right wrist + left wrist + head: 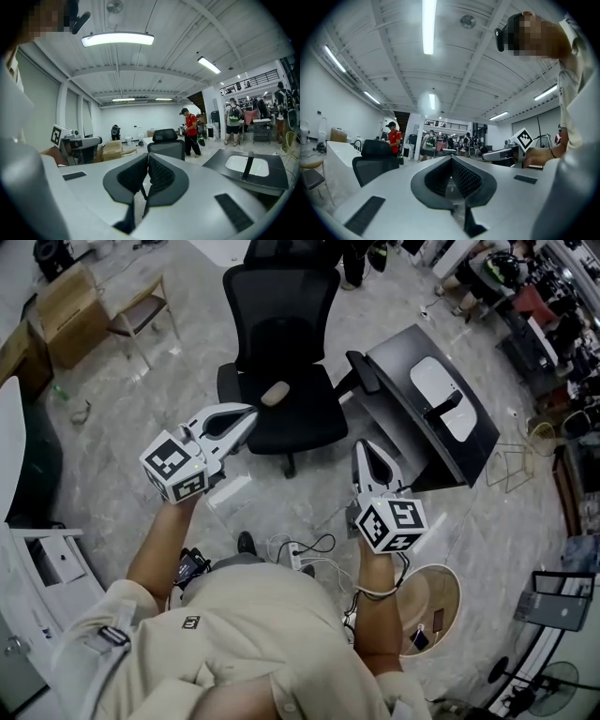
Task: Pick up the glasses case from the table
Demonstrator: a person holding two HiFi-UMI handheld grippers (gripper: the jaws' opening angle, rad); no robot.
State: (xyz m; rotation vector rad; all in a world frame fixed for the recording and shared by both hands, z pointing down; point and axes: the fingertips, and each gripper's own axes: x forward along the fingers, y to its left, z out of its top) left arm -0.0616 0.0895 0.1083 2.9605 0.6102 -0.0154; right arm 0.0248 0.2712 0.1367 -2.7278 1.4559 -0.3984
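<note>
- Left gripper [246, 414] and right gripper [365, 448]: both are hanging level above the floor. Their jaws are closed tip to tip and gripping nothing (each gripper view is showing bare pads meeting).
- Glasses case: it is not showing plainly. The likeliest candidate is the dark bar [448, 406] lying on the white patch [433, 381] of the dark table [398, 357], ahead and to the right. A pale oblong [275, 393] is also lying on the seat of the office chair [281, 432], so I cannot tell which it is.
- Step in hand (a judgement): this is looking like the approach. The right gripper is sitting nearer the table. It would do well to open before arriving and to close across the case's short width.
- Edges and room: the chair's armrest [362, 371] is standing just beside the table's near edge, which is narrowing the lane there. Bare floor is lying open ahead. Cables [305, 554] are trailing near the person's feet.
</note>
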